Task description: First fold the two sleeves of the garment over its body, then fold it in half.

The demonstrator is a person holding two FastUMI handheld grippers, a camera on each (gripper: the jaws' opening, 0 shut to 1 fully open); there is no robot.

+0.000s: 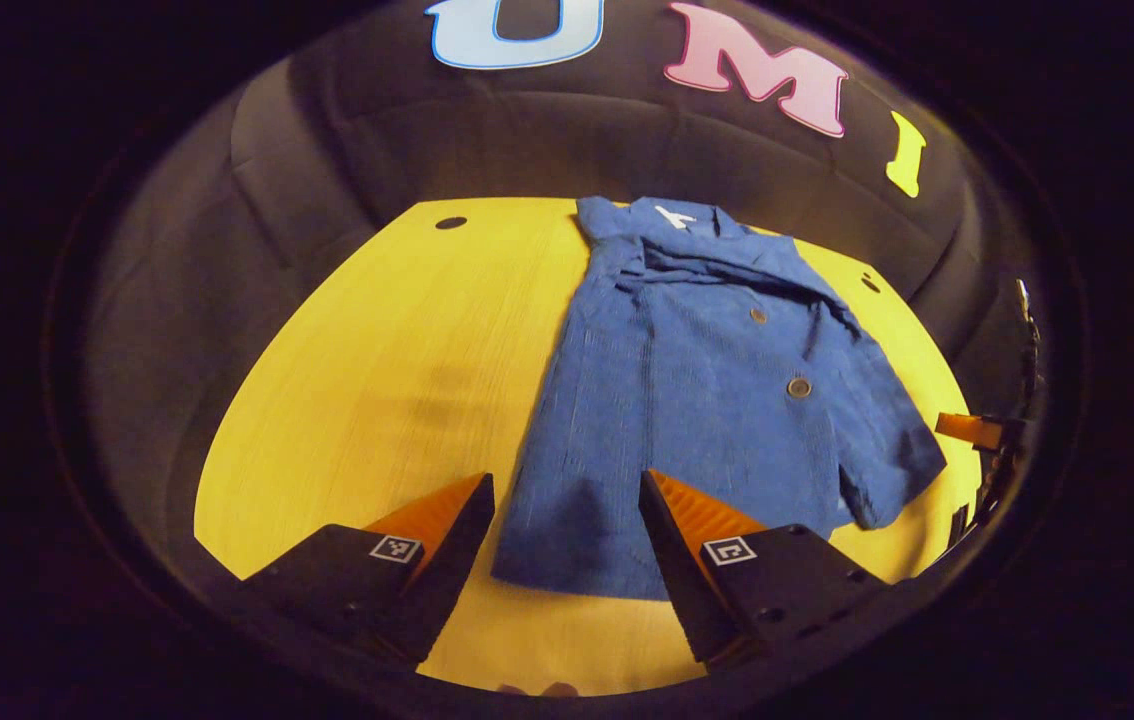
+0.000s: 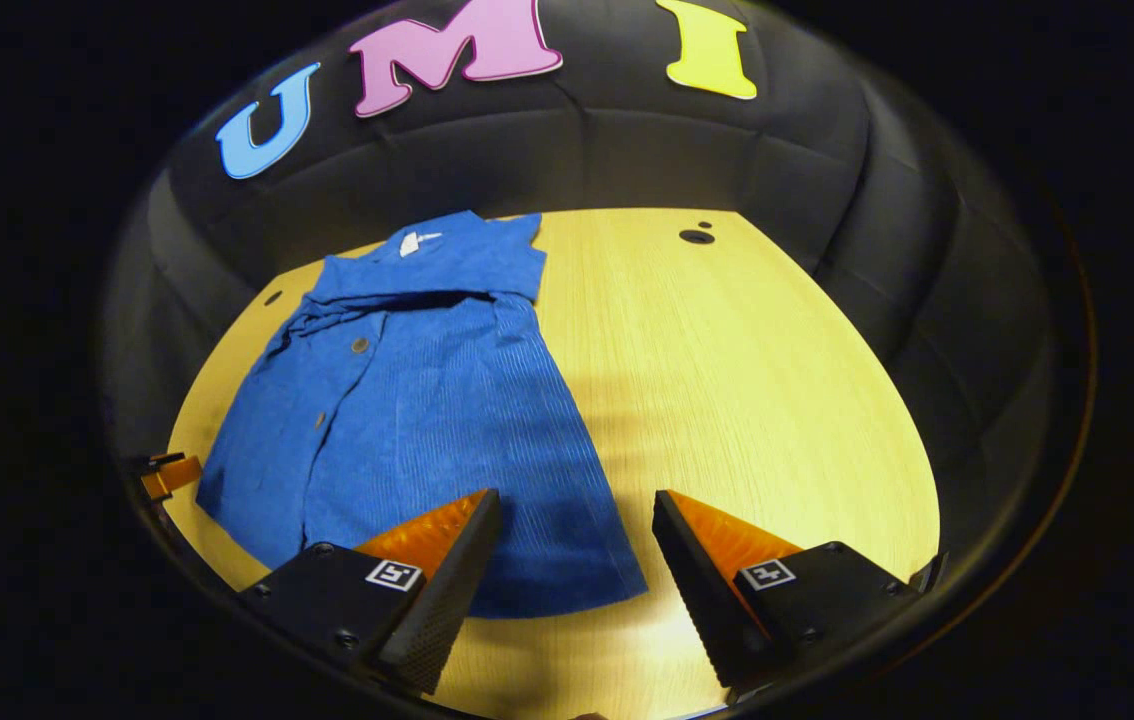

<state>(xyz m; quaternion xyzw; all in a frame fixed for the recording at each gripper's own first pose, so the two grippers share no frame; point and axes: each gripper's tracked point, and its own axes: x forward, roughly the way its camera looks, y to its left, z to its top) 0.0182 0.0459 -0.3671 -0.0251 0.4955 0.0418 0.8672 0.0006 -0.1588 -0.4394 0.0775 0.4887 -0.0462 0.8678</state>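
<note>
A blue short-sleeved shirt [image 1: 697,400] [image 2: 407,420] lies flat on the yellow table [image 1: 377,380], buttons up and collar toward the far wall. Folded cloth crosses its chest just below the collar. In the left gripper view, a flap [image 1: 892,475] sticks out at the shirt's lower right. My left gripper [image 1: 567,480] is open, its fingers either side of the hem's left corner. My right gripper [image 2: 577,500] is open over the hem's right corner. Each gripper also shows at the edge of the other's view: the right gripper [image 1: 972,428] and the left gripper [image 2: 170,472].
The tabletop [image 2: 777,400] has small dark holes [image 1: 450,222] [image 2: 695,236] near its far corners. The padded black booth wall curves closely around the table's back and sides. Bare wood lies left of the shirt in the left gripper view and right of it in the right gripper view.
</note>
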